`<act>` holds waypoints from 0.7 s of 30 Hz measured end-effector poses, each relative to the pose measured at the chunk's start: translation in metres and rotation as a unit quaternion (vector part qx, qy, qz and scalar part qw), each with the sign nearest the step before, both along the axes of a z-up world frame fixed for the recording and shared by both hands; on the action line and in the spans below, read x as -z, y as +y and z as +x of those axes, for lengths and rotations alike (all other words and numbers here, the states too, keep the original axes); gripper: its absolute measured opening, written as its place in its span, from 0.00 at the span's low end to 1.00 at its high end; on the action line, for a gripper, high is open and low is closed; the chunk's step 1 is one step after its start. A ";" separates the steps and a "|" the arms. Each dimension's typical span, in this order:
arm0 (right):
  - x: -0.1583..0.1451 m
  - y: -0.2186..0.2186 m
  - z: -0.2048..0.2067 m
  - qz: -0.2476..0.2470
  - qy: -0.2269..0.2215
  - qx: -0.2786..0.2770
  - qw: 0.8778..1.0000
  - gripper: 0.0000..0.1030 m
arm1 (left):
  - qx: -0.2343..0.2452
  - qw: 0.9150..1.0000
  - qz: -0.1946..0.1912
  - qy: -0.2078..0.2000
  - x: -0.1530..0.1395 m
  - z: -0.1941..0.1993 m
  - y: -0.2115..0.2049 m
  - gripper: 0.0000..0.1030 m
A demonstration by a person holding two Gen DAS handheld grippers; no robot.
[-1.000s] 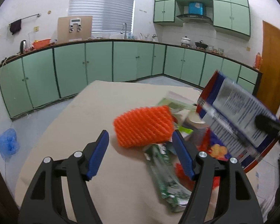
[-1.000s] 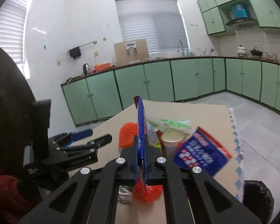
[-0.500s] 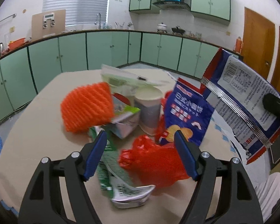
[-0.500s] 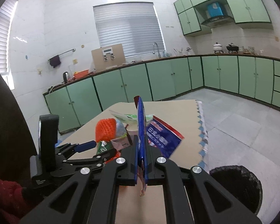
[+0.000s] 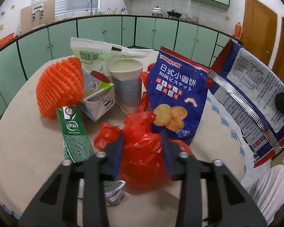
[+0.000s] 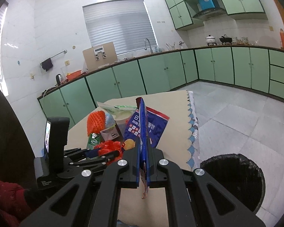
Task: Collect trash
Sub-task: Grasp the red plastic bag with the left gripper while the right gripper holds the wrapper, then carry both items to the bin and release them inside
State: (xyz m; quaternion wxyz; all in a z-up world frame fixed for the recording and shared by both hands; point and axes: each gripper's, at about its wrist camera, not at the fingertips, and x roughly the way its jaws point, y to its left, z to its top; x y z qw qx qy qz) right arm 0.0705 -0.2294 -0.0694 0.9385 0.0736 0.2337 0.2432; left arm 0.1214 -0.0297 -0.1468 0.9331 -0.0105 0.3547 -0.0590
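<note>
A heap of trash lies on the beige table (image 5: 28,151). My left gripper (image 5: 142,151) is shut on a crumpled red plastic bag (image 5: 142,160) at the near side of the heap; it shows in the right wrist view too (image 6: 108,145). My right gripper (image 6: 143,158) is shut on a blue snack wrapper (image 6: 142,124), held upright on edge; the left wrist view shows that wrapper's printed back (image 5: 251,98) at the right. A black-lined trash bin (image 6: 234,177) stands on the floor right of the table.
The heap holds an orange foam net (image 5: 60,87), a green milk carton (image 5: 73,132), a folded white carton (image 5: 100,102), a paper cup (image 5: 126,83), a blue cracker bag (image 5: 176,98) and a pale green pouch (image 5: 96,53). Green cabinets (image 6: 227,66) line the walls.
My left gripper has moved forward onto the red bag and shut on it. My right gripper has kept hold of the blue wrapper and drawn back, bringing the bin more into view.
</note>
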 end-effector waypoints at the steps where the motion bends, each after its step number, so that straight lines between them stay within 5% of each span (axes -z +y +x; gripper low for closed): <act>1: 0.001 -0.001 0.000 0.000 0.000 0.001 1.000 0.05 | -0.003 1.000 0.003 -0.002 0.000 0.000 -0.001 0.24; 11: -0.005 -0.017 -0.005 0.011 -0.015 0.020 1.000 0.05 | -0.022 0.998 0.007 -0.062 -0.036 -0.021 0.007 0.18; 21: -0.010 -0.050 -0.008 0.009 -0.026 0.070 0.997 0.05 | 0.025 0.993 -0.015 -0.117 -0.080 -0.028 -0.026 0.18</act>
